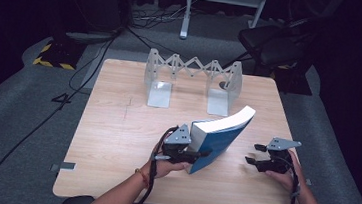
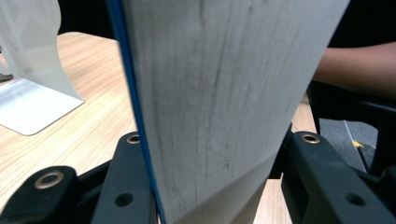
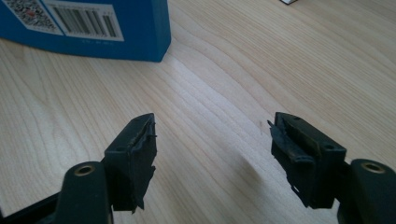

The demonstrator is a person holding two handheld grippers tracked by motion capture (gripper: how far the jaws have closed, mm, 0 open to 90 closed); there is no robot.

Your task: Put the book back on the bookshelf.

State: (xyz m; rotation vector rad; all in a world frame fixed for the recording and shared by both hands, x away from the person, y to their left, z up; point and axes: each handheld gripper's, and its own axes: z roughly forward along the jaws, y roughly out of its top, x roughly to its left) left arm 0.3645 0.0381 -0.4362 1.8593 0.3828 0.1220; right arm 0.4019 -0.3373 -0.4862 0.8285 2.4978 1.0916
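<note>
A thick blue-covered book [image 1: 222,135] stands tilted on the wooden table [image 1: 115,141], its white page block facing up and left. My left gripper [image 1: 195,154] is shut on the book's lower end; in the left gripper view the black jaws clamp the page edge [image 2: 219,107] from both sides. To the right of the book, my right gripper [image 1: 253,153] stands open over bare wood with nothing between its jaws. In the right gripper view the book's blue cover [image 3: 93,28] with a barcode sits at the upper left, apart from the open right gripper [image 3: 212,140].
A white expandable book rack [image 1: 192,80] with two upright end plates stands at the table's far side. One end plate [image 2: 32,79] lies close on the left in the left gripper view. A black chair [image 1: 275,43] and cables lie on the floor beyond.
</note>
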